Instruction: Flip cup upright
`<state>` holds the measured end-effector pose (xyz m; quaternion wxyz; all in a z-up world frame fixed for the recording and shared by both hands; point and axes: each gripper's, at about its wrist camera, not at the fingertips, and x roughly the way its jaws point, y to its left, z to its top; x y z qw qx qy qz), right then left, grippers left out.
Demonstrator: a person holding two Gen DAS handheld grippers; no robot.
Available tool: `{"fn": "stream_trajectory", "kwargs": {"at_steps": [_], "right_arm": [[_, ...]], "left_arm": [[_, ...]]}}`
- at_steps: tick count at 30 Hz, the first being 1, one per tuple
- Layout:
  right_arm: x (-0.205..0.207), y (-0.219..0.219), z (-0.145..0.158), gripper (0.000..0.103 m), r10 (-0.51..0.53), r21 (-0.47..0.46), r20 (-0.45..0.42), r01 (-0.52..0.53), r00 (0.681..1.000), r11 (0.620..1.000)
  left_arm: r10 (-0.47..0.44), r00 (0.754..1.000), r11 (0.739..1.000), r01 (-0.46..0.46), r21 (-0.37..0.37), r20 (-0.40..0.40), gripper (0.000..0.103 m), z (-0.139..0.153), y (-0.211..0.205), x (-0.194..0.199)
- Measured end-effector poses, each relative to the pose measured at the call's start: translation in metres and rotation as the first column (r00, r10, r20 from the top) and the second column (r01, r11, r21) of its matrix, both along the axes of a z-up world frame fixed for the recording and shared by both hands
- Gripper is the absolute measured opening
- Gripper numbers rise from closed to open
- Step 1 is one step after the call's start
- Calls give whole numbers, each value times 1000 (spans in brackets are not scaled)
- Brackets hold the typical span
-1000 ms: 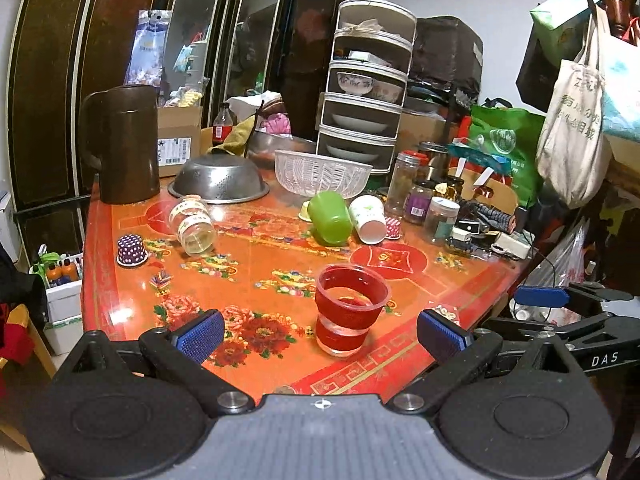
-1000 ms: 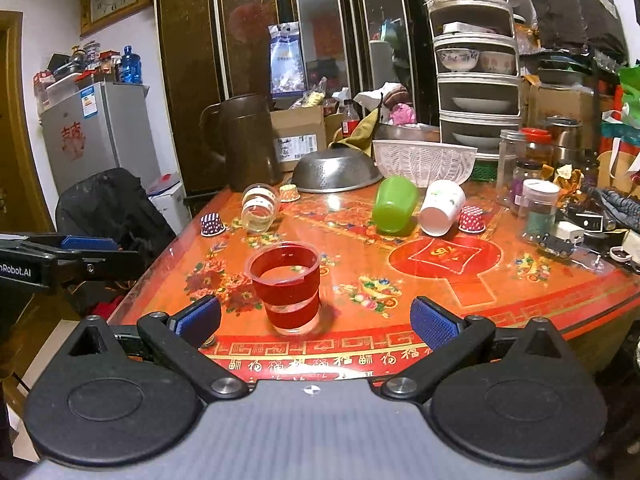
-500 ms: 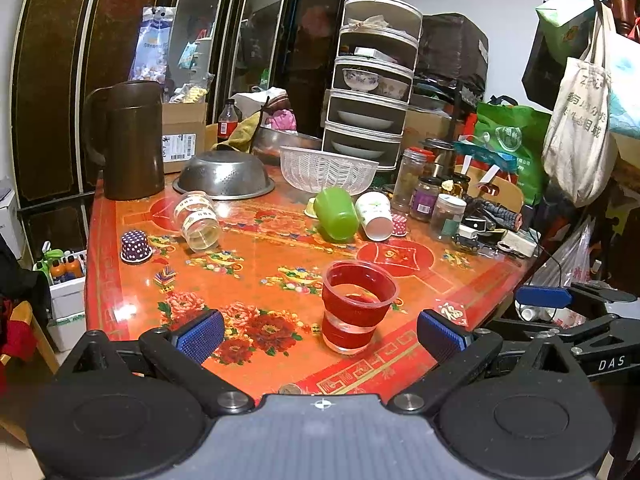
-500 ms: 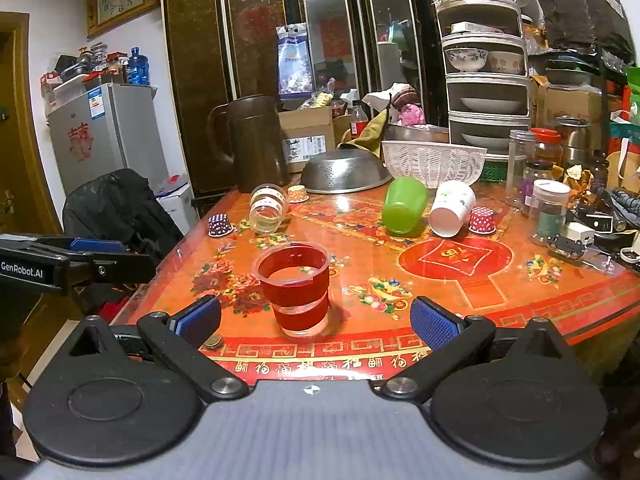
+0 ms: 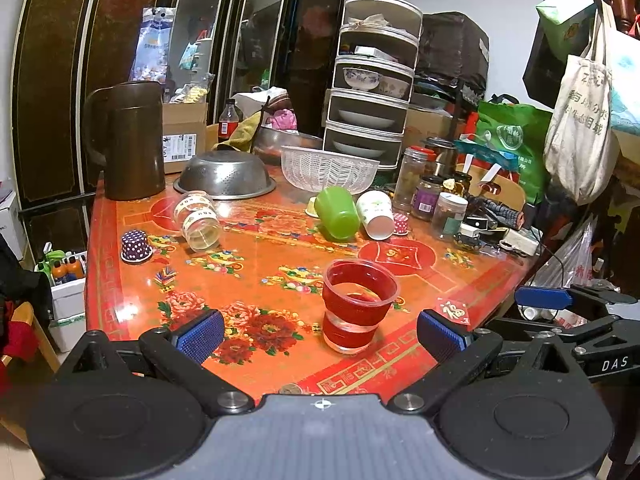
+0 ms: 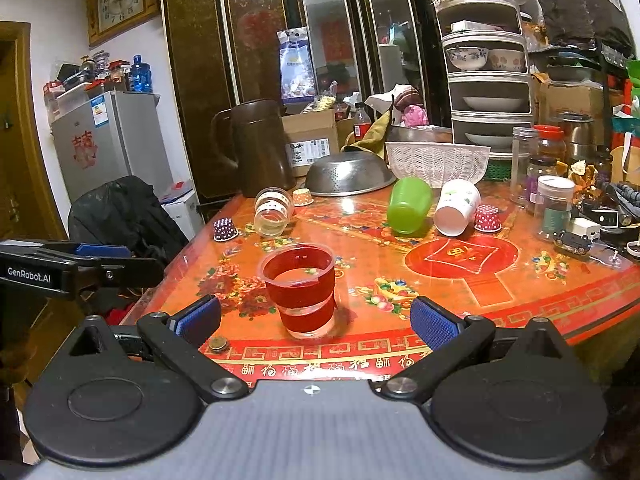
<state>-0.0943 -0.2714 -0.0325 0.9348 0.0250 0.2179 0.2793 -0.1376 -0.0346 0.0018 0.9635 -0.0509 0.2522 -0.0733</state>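
A clear cup with a red band (image 5: 356, 306) stands upright near the front edge of the orange table (image 5: 260, 264); it also shows in the right wrist view (image 6: 302, 290). Three cups lie on their sides farther back: a clear labelled one (image 5: 198, 220) (image 6: 272, 212), a green one (image 5: 338, 212) (image 6: 410, 205) and a white paper one (image 5: 376, 214) (image 6: 456, 207). My left gripper (image 5: 320, 330) is open and empty, short of the red cup. My right gripper (image 6: 316, 320) is open and empty, also just short of it.
A brown jug (image 5: 128, 140), an upturned steel colander (image 5: 226, 174), a white basket (image 5: 328, 168) and a tiered dish rack (image 5: 372, 80) stand at the back. Jars (image 5: 428, 196) crowd the right side. Small dotted cupcake cases (image 5: 136, 246) sit on the table.
Both grippers have drawn back a little and risen; the red-banded cup looks slightly farther away. Nothing on the table has moved.
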Motion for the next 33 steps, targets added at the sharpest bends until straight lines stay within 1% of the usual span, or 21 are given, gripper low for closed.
{"fn": "stream_trajectory", "kwargs": {"at_steps": [33], "right_arm": [[-1, 1, 1, 102, 8, 17, 21, -9, 1000, 1000]], "left_arm": [[-1, 1000, 1000, 1, -4, 1, 103, -2, -3, 1]]}}
